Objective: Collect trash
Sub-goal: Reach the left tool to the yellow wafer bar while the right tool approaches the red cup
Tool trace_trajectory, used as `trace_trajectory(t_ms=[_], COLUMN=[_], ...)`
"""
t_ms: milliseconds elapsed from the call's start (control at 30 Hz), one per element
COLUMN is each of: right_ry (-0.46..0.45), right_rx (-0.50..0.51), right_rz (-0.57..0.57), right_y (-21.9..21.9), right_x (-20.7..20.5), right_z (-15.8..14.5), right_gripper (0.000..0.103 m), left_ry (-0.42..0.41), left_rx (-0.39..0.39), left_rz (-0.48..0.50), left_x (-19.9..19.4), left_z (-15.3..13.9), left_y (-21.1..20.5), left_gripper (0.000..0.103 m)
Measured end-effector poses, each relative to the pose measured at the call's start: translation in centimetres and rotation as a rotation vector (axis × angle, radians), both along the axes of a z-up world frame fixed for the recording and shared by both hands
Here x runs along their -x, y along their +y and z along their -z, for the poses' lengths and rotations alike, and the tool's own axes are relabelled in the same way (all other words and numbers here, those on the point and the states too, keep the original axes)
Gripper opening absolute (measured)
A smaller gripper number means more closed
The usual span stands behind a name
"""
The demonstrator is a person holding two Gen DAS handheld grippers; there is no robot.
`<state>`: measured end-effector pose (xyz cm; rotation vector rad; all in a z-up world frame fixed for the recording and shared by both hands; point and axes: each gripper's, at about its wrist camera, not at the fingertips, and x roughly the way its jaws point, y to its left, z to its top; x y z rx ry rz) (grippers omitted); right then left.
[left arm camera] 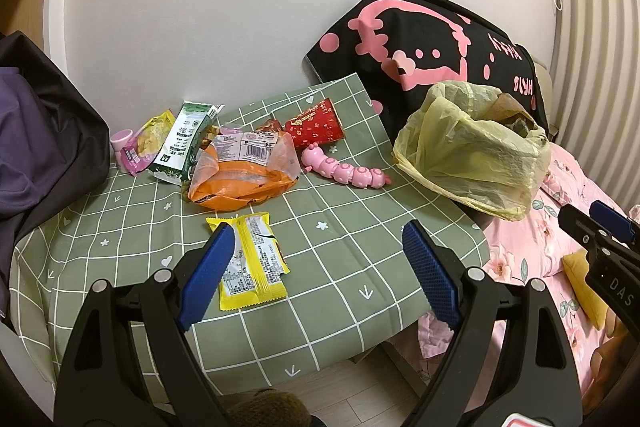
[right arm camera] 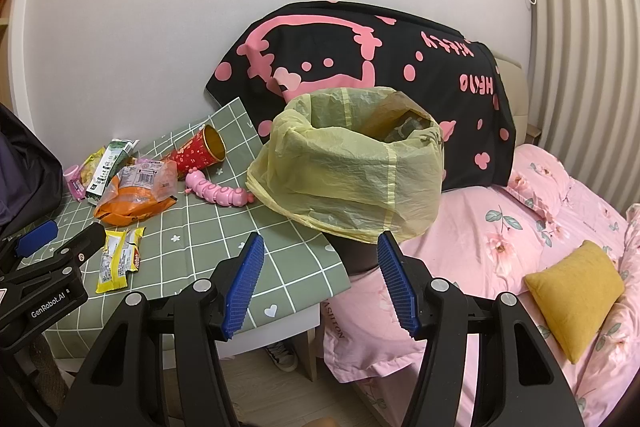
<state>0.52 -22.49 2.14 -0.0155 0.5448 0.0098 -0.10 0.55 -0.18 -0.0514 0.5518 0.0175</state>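
Observation:
A yellow snack wrapper (left arm camera: 256,263) lies on the green checked tablecloth (left arm camera: 340,227), just right of my left gripper's left finger. My left gripper (left arm camera: 320,271) is open and empty above the table's front part. Behind it lie an orange bag (left arm camera: 240,183), a green-white carton (left arm camera: 184,143), a red paper cup (left arm camera: 316,125) on its side and a small yellow-pink packet (left arm camera: 148,143). A bin lined with a yellow bag (right arm camera: 352,167) stands at the table's right edge. My right gripper (right arm camera: 320,279) is open and empty in front of the bin. The wrapper also shows in the right wrist view (right arm camera: 118,259).
A pink caterpillar toy (left arm camera: 344,171) lies between the cup and the bin. A black and pink cloth (right arm camera: 360,55) hangs behind the bin. A bed with pink bedding (right arm camera: 520,235) and a mustard cushion (right arm camera: 576,291) is on the right. A dark bag (left arm camera: 40,131) sits at the left.

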Motion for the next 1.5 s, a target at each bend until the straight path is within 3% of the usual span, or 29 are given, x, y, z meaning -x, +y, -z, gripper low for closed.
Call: trace_trajectory(t_ms=[467,700,900,1000,1167,1367,1500], right_ry=[0.007,0.054,0.115,0.136,0.168,0.176,0.195], right_rx=[-0.005,0.02,0.072,0.085,0.107,0.132,0.141], right_rz=[-0.002,-0.058,-0.161,-0.182,-0.185,-0.148,-0.128], right_y=[0.1,2.4,5.9,7.2,8.3,8.2,7.8], right_x=[-0.2,-2.0,-4.5,-5.7,-8.2,-10.0,-10.7], right_z=[0.2,2.5,4.8,5.6,6.5,6.8,7.3], right_gripper=[0.056,0.056,0.056,0.056,0.056,0.056,0.056], left_ry=[0.016,0.037,0.123,0.146,0.246,0.298,0.321], left_rx=[0.006,-0.02,0.095,0.131,0.184,0.195,0.181], left_rz=[-0.032,-0.111,-0.129,-0.123,-0.081,-0.073,-0.097], left_x=[-0.9,-2.7,-5.1,-5.9,-7.7,-9.2,-10.5], left_z=[0.6,2.1,4.4,5.5,7.5,8.8,9.3], left_y=[1.7,5.5,11.1,12.4,12.6,12.5,12.8], left_gripper=[0.082,0.082,0.082,0.09,0.09,0.067,0.063])
